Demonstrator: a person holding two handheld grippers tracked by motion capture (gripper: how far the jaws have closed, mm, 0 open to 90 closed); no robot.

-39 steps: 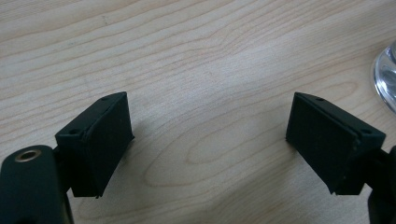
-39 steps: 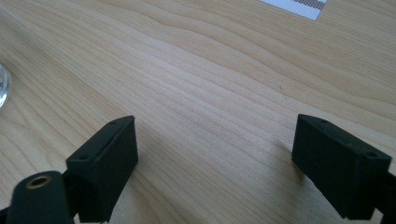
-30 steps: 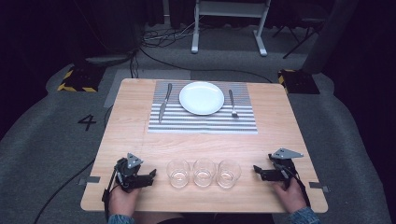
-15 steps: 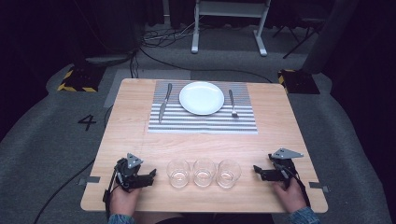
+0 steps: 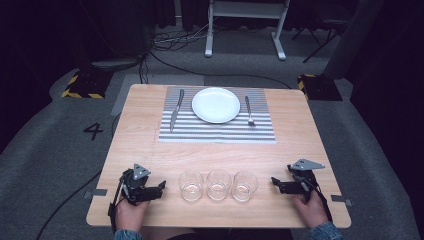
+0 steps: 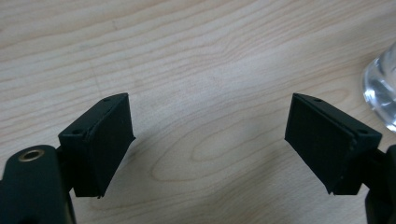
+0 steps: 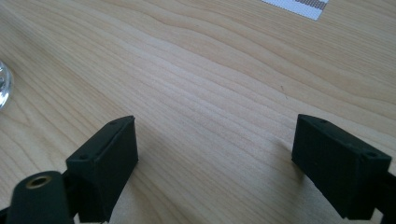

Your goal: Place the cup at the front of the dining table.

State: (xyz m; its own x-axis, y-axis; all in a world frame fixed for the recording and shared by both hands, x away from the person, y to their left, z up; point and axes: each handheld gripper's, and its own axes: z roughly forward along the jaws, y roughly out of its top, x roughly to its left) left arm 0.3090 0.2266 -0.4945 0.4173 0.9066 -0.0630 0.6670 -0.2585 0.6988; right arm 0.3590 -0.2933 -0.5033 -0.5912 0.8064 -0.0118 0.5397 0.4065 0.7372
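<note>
Three clear, short, round drinking glasses stand in a row near the front edge of the pale wooden surface (image 5: 300,130), the left glass (image 5: 192,186) just beside the left gripper (image 5: 161,186) and the right glass (image 5: 244,185) near the right gripper (image 5: 274,181). Both grippers rest low with jaws spread and nothing between them; the left's have just been closing a little. The glasses look light, rigid, smooth and breakable, so each is probably best taken across its wall with gentle, even pressure.
</note>
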